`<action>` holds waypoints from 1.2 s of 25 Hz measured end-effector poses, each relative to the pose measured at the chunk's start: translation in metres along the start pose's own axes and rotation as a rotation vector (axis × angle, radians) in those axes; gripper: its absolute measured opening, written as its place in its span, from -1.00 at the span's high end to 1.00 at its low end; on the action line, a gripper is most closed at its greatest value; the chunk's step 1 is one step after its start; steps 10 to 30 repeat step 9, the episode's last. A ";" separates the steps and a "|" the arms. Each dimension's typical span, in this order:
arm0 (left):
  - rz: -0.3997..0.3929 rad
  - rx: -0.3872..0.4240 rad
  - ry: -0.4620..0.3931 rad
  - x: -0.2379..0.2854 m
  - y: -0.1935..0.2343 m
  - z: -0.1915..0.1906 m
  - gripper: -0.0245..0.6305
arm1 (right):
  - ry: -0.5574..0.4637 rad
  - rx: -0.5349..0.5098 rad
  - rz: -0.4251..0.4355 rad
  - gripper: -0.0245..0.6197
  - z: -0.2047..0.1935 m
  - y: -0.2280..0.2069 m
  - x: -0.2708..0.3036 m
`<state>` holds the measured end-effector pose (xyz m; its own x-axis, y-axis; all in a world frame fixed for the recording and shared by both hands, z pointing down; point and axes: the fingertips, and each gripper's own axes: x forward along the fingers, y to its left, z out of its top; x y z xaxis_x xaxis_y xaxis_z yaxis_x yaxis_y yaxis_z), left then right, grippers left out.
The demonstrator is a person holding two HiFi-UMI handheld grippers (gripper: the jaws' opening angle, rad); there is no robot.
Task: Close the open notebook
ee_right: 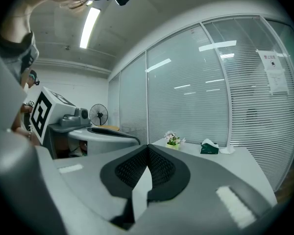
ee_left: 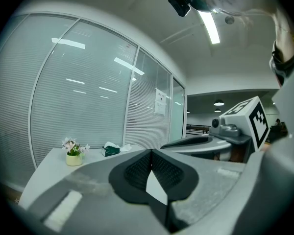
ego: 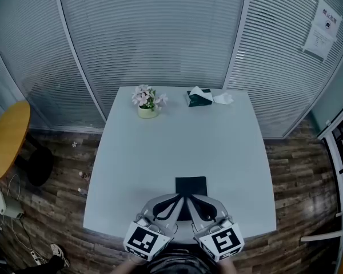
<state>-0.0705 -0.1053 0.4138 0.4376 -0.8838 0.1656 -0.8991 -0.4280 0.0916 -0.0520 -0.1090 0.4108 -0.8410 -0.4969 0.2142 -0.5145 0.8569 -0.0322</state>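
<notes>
A small dark notebook (ego: 191,184) lies flat near the front edge of the white table (ego: 137,170), showing one dark rectangle; its near edge is hidden behind the jaws. My left gripper (ego: 179,197) and right gripper (ego: 190,198) hover side by side just in front of it, both shut with nothing between their pads. In the left gripper view the ribbed pads (ee_left: 137,170) meet at the tips of that gripper (ee_left: 151,151), with nothing in them. The right gripper view shows the same: that gripper (ee_right: 147,146) is shut, pads (ee_right: 161,168) together. Neither gripper view shows the notebook.
At the table's far edge stand a small pot of pink flowers (ego: 147,102), a dark green tissue box (ego: 199,97) and a crumpled tissue (ego: 223,99). A yellow round table (ego: 6,138) stands at the left. Glass walls with blinds (ego: 160,33) close off the back.
</notes>
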 end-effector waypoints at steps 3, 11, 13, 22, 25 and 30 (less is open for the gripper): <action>-0.005 0.009 0.002 0.002 0.001 -0.001 0.91 | 0.007 0.001 0.001 0.92 -0.001 0.000 0.001; 0.003 -0.020 0.007 0.002 0.002 -0.001 0.91 | 0.004 0.000 -0.004 0.92 -0.001 -0.002 0.002; 0.003 -0.020 0.007 0.002 0.002 -0.001 0.91 | 0.004 0.000 -0.004 0.92 -0.001 -0.002 0.002; 0.003 -0.020 0.007 0.002 0.002 -0.001 0.91 | 0.004 0.000 -0.004 0.92 -0.001 -0.002 0.002; 0.003 -0.020 0.007 0.002 0.002 -0.001 0.91 | 0.004 0.000 -0.004 0.92 -0.001 -0.002 0.002; 0.003 -0.020 0.007 0.002 0.002 -0.001 0.91 | 0.004 0.000 -0.004 0.92 -0.001 -0.002 0.002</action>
